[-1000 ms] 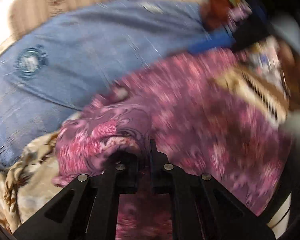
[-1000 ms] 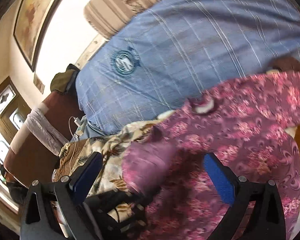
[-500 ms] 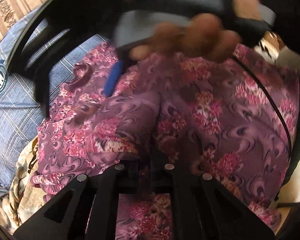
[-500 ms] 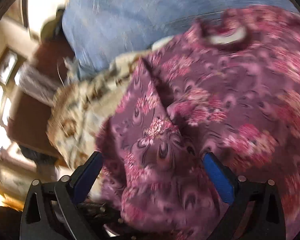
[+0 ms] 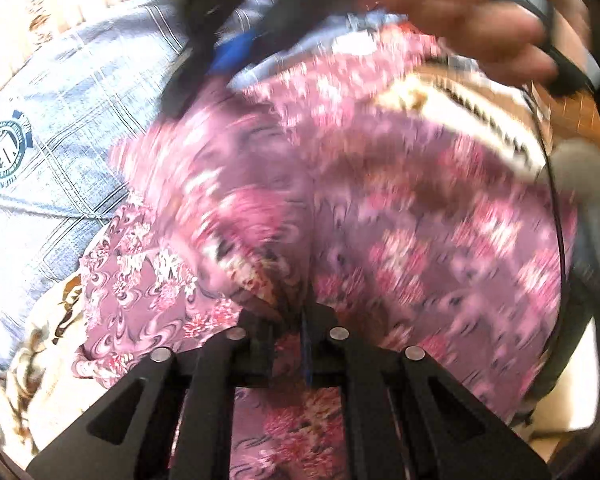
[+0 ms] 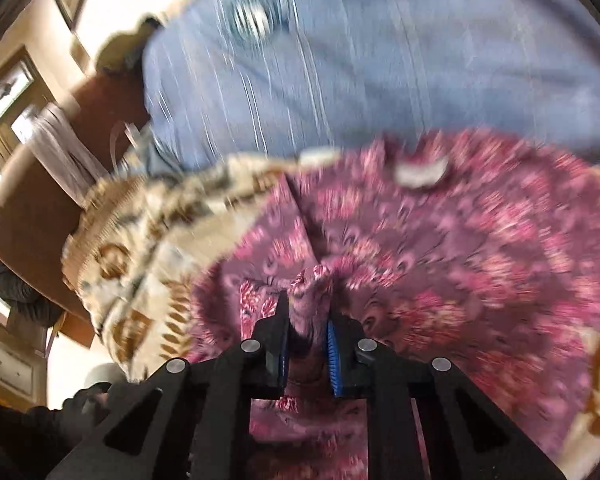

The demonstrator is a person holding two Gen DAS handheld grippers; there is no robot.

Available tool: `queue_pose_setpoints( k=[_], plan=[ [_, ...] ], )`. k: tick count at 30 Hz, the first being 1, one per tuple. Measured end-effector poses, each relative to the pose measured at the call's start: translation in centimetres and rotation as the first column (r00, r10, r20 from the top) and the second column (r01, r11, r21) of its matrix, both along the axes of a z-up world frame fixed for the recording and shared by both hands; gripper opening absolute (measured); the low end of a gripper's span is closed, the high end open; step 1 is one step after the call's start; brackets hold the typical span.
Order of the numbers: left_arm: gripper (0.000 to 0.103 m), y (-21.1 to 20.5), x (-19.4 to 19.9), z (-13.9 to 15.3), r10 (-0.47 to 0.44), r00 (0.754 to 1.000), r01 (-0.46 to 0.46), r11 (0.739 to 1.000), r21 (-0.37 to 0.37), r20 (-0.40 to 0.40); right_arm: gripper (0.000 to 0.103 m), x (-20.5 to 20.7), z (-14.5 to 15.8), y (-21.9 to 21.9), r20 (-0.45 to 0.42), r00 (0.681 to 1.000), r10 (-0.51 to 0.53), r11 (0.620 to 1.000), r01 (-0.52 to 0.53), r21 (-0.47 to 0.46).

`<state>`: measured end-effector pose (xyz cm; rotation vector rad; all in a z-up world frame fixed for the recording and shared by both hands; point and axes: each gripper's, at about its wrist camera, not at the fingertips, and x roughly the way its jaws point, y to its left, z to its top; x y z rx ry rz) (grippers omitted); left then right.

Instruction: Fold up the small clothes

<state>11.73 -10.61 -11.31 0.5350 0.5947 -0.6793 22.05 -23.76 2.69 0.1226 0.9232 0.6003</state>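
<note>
A purple garment with pink flowers (image 5: 400, 220) lies spread over a cream and brown patterned blanket (image 5: 48, 344). My left gripper (image 5: 290, 320) is shut on a bunched fold of the purple garment near its lower edge. In the right wrist view the same garment (image 6: 460, 260) fills the lower right, with a white neck label (image 6: 420, 170) at its far edge. My right gripper (image 6: 306, 312) is shut on a pinched fold of the garment. The right gripper and the hand holding it (image 5: 480, 28) show blurred at the top of the left wrist view.
A blue checked cloth with a round teal emblem (image 5: 4, 154) lies beyond the garment; it also shows in the right wrist view (image 6: 340, 60). A brown chair (image 6: 28, 184) and windows stand at the left. The patterned blanket (image 6: 140, 240) hangs at the surface's left edge.
My right gripper was open over the garment and has now shut on a fold of it. My left gripper stays shut on the garment. Both views are blurred by motion.
</note>
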Motion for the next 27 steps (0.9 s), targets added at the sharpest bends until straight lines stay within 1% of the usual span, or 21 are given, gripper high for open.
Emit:
queue_pose_setpoints(
  k=[3,5,7,8,9,10,11,12,13,14,15,16,17,18,19,20,21,22,23,25,27],
  plan=[
    [0.009,0.1,-0.8,0.3,-0.032,0.999,0.032,0.999,-0.028,-0.012,0.015,-4.1,2.3,-3.9,0.066,0.995,-0.078,0.996,0.075,0.051],
    [0.011,-0.2,-1.3,0.0,-0.056,0.998,0.056,0.998,-0.015,-0.018,0.015,-6.6,2.4,-6.8,0.076,0.987,-0.142,0.988,0.136,0.073],
    [0.020,-0.5,-1.5,-0.3,-0.098,0.992,0.099,0.995,0.001,-0.076,0.015,-8.5,0.1,-9.0,0.014,0.976,-0.217,0.974,0.215,0.076],
    [0.025,-0.6,-1.5,-0.3,-0.126,0.987,0.127,0.992,0.003,-0.103,0.015,-9.0,-1.3,-9.7,-0.015,0.970,-0.243,0.968,0.244,0.054],
    [0.026,-0.6,-1.3,0.0,-0.161,0.979,0.163,0.987,0.003,-0.127,0.018,-9.3,-3.4,-10.3,-0.054,0.959,-0.279,0.960,0.280,0.008],
    [0.026,-0.1,-1.4,0.7,-0.191,0.971,0.191,0.982,-0.013,-0.143,0.020,-9.5,-4.8,-10.8,-0.097,0.947,-0.305,0.952,0.306,-0.011],
    [0.028,0.3,-1.2,1.5,-0.209,0.965,0.204,0.978,-0.044,-0.156,0.022,-9.6,-5.7,-11.4,-0.135,0.934,-0.330,0.943,0.331,-0.013],
    [0.039,1.4,-0.6,2.9,-0.221,0.960,0.205,0.973,-0.106,-0.173,0.024,-9.9,-6.3,-11.9,-0.174,0.917,-0.358,0.932,0.363,-0.002],
    [0.047,2.4,0.1,4.1,-0.216,0.960,0.189,0.969,-0.160,-0.178,0.037,-10.2,-6.2,-12.2,-0.180,0.914,-0.365,0.928,0.373,0.013],
    [0.064,3.8,1.1,5.3,-0.182,0.967,0.140,0.964,-0.226,-0.176,0.060,-10.7,-5.0,-12.2,-0.161,0.915,-0.369,0.924,0.381,0.045],
    [0.071,5.4,2.4,6.3,-0.120,0.977,0.067,0.958,-0.280,-0.175,0.070,-11.2,-3.8,-12.0,-0.131,0.919,-0.371,0.922,0.382,0.063],
    [0.071,7.2,3.7,7.1,-0.054,0.981,-0.011,0.945,-0.326,-0.189,0.081,-11.5,-2.3,-11.7,-0.093,0.923,-0.374,0.921,0.381,0.079],
    [0.071,9.1,5.4,7.5,0.016,0.974,-0.101,0.925,-0.367,-0.228,0.082,-11.8,-0.3,-10.8,-0.035,0.933,-0.358,0.926,0.359,0.113],
    [0.071,11.1,7.2,7.5,0.092,0.955,-0.202,0.898,-0.390,-0.282,0.082,-11.8,0.8,-10.1,-0.012,0.941,-0.337,0.933,0.336,0.131],
    [0.071,13.0,8.7,7.2,0.170,0.928,-0.303,0.863,-0.404,-0.333,0.082,-11.4,2.0,-9.1,0.003,0.952,-0.305,0.942,0.301,0.147],
    [0.071,14.9,10.1,6.8,0.259,0.887,-0.414,0.812,-0.411,-0.382,0.082,-10.8,2.7,-7.9,0.014,0.962,-0.271,0.951,0.266,0.157],
    [0.071,16.8,11.3,6.1,0.352,0.828,-0.529,0.748,-0.401,-0.437,0.083,-9.8,3.2,-6.4,0.024,0.976,-0.218,0.964,0.211,0.162],
    [0.071,18.5,12.3,5.3,0.409,0.765,-0.617,0.686,-0.385,-0.497,0.083,-8.6,3.3,-4.8,0.030,0.985,-0.170,0.975,0.164,0.153],
    [0.071,20.1,13.3,4.0,0.420,0.701,-0.683,0.627,-0.375,-0.576,0.083,-7.0,3.1,-3.3,0.028,0.991,-0.132,0.983,0.127,0.134],
    [0.071,22.1,14.5,1.6,0.381,0.618,-0.748,0.554,-0.365,-0.688,0.083,-3.6,1.9,-0.6,0.006,0.998,-0.067,0.992,0.066,0.103],
    [0.070,23.5,15.3,-0.5,0.346,0.547,-0.797,0.492,-0.349,-0.762,0.083,0.2,-0.3,2.1,-0.061,0.998,-0.015,0.995,0.021,0.096]
  ],
)
